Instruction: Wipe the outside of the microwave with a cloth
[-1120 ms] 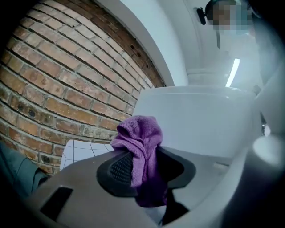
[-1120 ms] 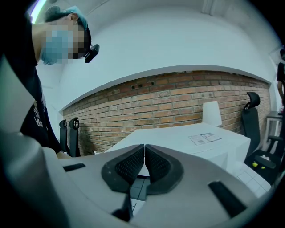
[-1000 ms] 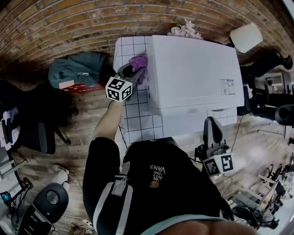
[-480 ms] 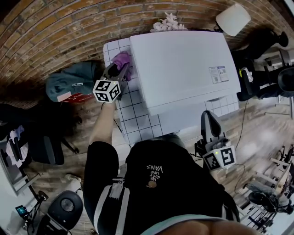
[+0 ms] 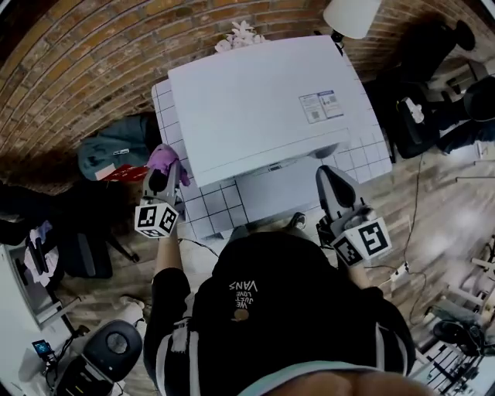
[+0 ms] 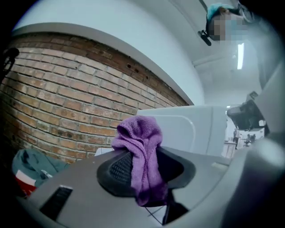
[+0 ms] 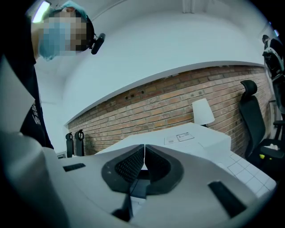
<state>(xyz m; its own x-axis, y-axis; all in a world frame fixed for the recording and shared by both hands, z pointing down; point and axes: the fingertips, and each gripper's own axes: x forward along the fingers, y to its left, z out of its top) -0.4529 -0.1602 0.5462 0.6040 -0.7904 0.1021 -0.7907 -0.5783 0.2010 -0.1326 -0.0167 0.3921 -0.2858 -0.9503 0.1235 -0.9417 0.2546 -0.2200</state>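
Note:
The white microwave point(image 5: 263, 104) stands on a white gridded table point(image 5: 203, 207) against a brick wall. My left gripper point(image 5: 165, 172) is shut on a purple cloth point(image 5: 163, 159) and sits at the table's left edge, apart from the microwave's left side. In the left gripper view the purple cloth point(image 6: 141, 151) bunches up between the jaws of the left gripper point(image 6: 144, 167), with the microwave point(image 6: 200, 129) behind it. My right gripper point(image 5: 331, 186) is shut and empty, just in front of the microwave's front right. In the right gripper view the right gripper point(image 7: 144, 164) points at the microwave point(image 7: 187, 140).
A white lamp point(image 5: 352, 14) stands behind the microwave at the right, pale flowers point(image 5: 238, 35) behind it at the left. A teal bag point(image 5: 116, 143) lies on the floor left of the table. Office chairs point(image 5: 421, 116) stand to the right.
My left gripper has pulled the purple cloth back along the microwave's left side toward the table's front left. The head view has swung, and the right gripper now sits closer to the microwave's front.

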